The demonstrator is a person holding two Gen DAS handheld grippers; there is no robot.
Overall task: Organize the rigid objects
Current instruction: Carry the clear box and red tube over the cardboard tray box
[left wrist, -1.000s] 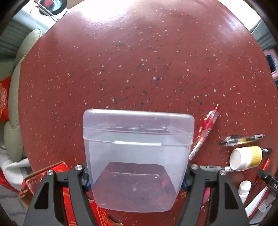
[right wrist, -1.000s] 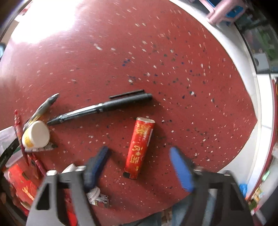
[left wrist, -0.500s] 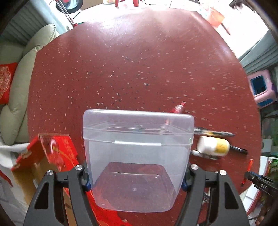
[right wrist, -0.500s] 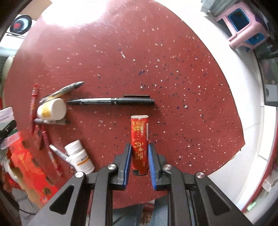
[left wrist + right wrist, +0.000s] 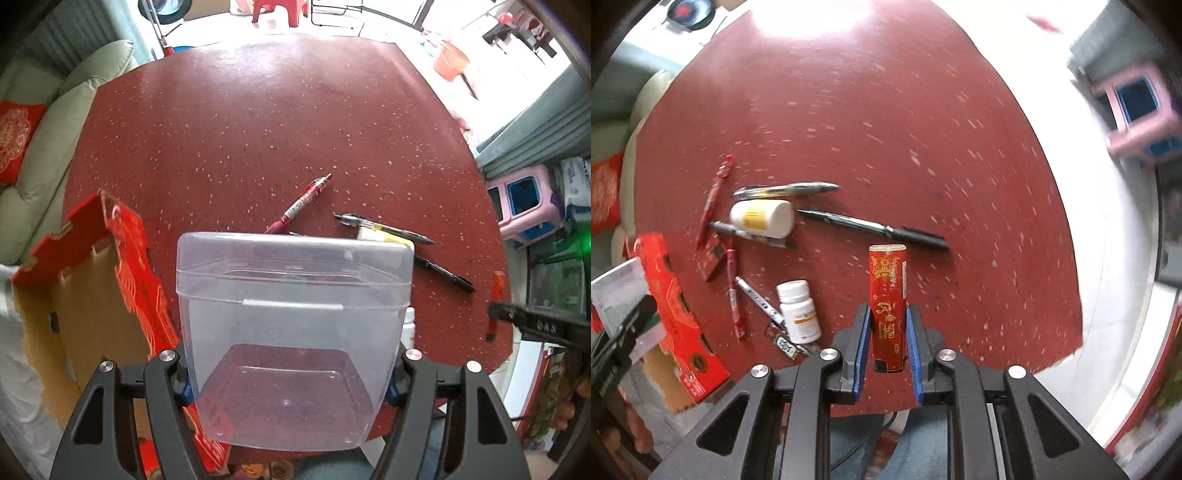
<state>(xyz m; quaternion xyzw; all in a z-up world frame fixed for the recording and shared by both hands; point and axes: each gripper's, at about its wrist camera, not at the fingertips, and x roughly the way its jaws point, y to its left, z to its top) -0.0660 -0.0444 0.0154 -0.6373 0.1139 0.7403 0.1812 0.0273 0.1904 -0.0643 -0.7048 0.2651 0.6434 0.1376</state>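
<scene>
My left gripper [image 5: 290, 373] is shut on a clear plastic box [image 5: 293, 332] and holds it above the red speckled table [image 5: 258, 129]. My right gripper [image 5: 887, 332] is shut on a red cylinder with gold print [image 5: 888, 295] and holds it lifted over the table [image 5: 886, 110]. On the table lie a red pen [image 5: 304, 199], a black pen [image 5: 875, 229], a grey pen [image 5: 786, 189], a white bottle on its side [image 5: 762, 218] and an upright white pill bottle [image 5: 799, 311]. The right gripper shows at the right edge of the left wrist view [image 5: 535, 325].
An open red cardboard box [image 5: 92, 280] stands at the table's left edge; it also shows in the right wrist view [image 5: 672, 306]. More red pens [image 5: 733, 295] and a small red pack [image 5: 711, 260] lie beside it. A sofa [image 5: 48, 122] is at left, a pink stool [image 5: 524, 206] at right.
My right gripper closed on the red cylinder and lifted it off the table. My left gripper has risen and pulled back with the clear box, so more of the table and room shows.
</scene>
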